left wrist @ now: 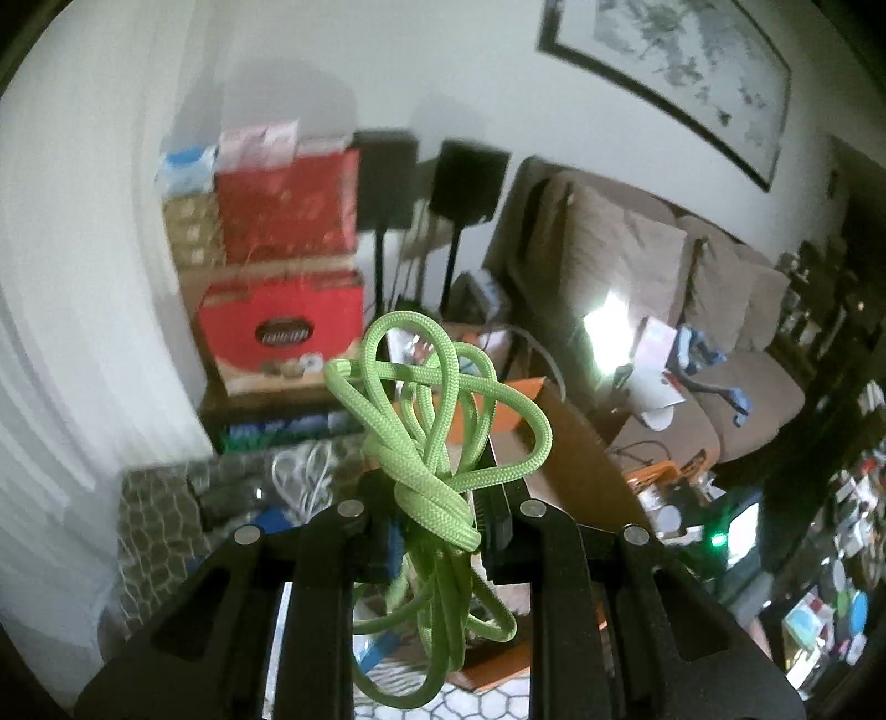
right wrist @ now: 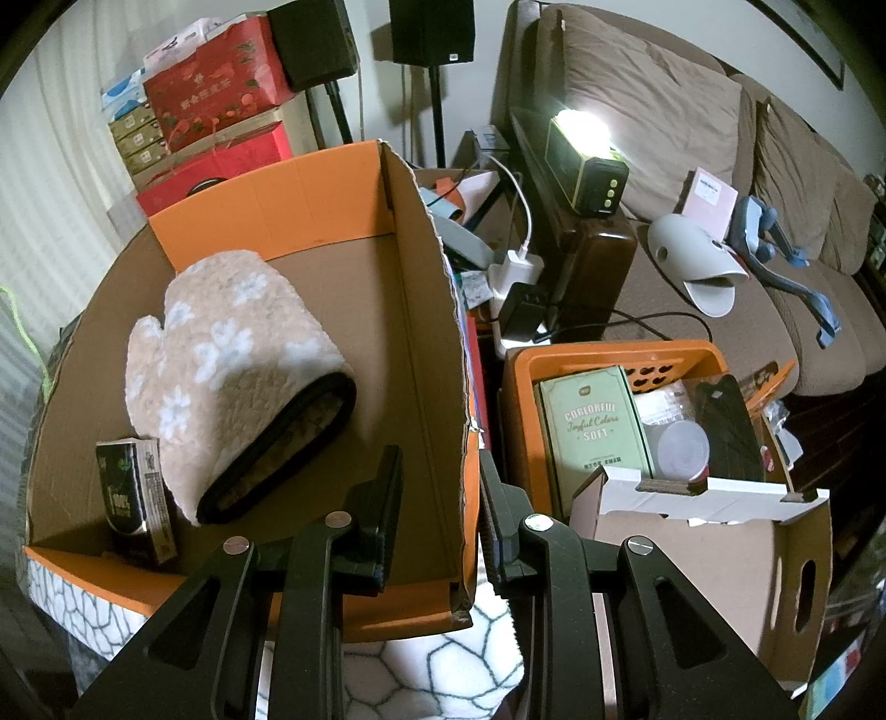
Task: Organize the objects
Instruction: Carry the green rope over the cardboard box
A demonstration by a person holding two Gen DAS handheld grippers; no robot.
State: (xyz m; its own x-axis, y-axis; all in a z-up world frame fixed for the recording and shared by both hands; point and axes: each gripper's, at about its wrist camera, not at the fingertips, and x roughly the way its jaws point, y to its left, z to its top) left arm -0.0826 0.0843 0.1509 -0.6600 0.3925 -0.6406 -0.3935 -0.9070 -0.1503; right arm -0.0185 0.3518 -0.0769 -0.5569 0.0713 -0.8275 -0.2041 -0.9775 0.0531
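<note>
Clearly your left gripper (left wrist: 437, 512) is clamped on the tangled green paracord (left wrist: 437, 443), carried high so its loops hang free. Your right gripper (right wrist: 440, 507) pinches the orange cardboard box (right wrist: 277, 188) by its side wall, likely steadying it, with the oven mitt (right wrist: 232, 371) inside, for the cord.

**A crowded living-room corner**

White walls (left wrist: 387, 55) meet behind a stack of red gift boxes (right wrist: 216, 83) and two black speakers (right wrist: 432, 27) on thin stands. A framed ink painting (left wrist: 692, 72) hangs tilted above a brown sofa (right wrist: 692, 111), whose loose cushions line the wall. Pale pleated curtains (right wrist: 61, 183) fill the left edge. On the sofa's dark armrest (right wrist: 595, 243) a small lamp (right wrist: 581, 149) glows brightly. A white throw with a grey hexagon pattern (right wrist: 443, 670) lies at the bottom edge.
</note>
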